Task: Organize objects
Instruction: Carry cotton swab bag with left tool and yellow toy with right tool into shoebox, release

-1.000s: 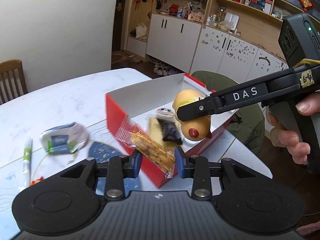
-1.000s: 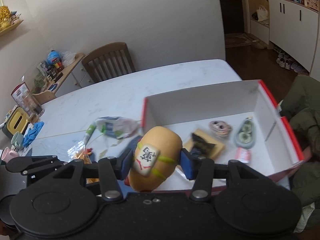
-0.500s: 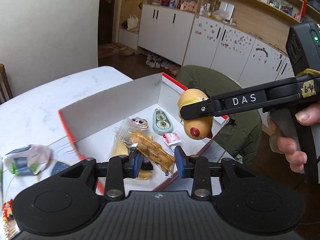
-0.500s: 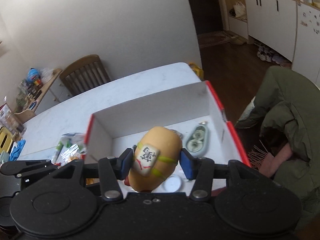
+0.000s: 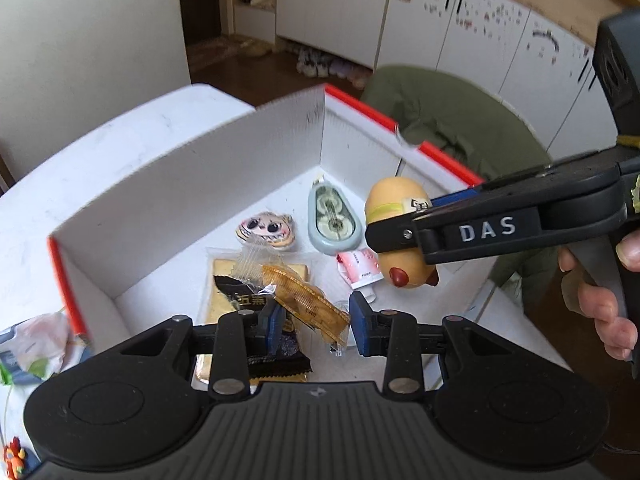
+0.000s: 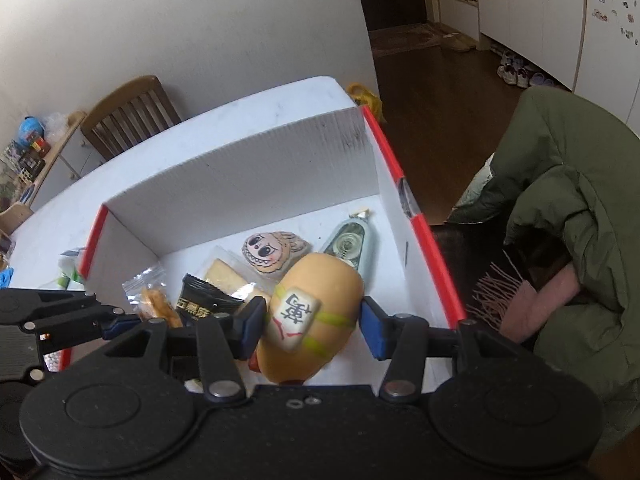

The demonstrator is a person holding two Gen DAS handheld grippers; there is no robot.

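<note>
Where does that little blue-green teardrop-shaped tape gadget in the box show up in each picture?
Left wrist view: tape gadget lies at the centre, by the box's far corner, left of the yellow toy.
Right wrist view: tape gadget lies right of centre, just beyond the toy.
Shared landmark: the cartoon face sticker beside it.

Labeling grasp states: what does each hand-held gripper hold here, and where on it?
Left hand-held gripper: clear snack packet, gripped near its lower end. Right hand-held gripper: yellow egg-shaped toy, pinched across its middle, over the box.
</note>
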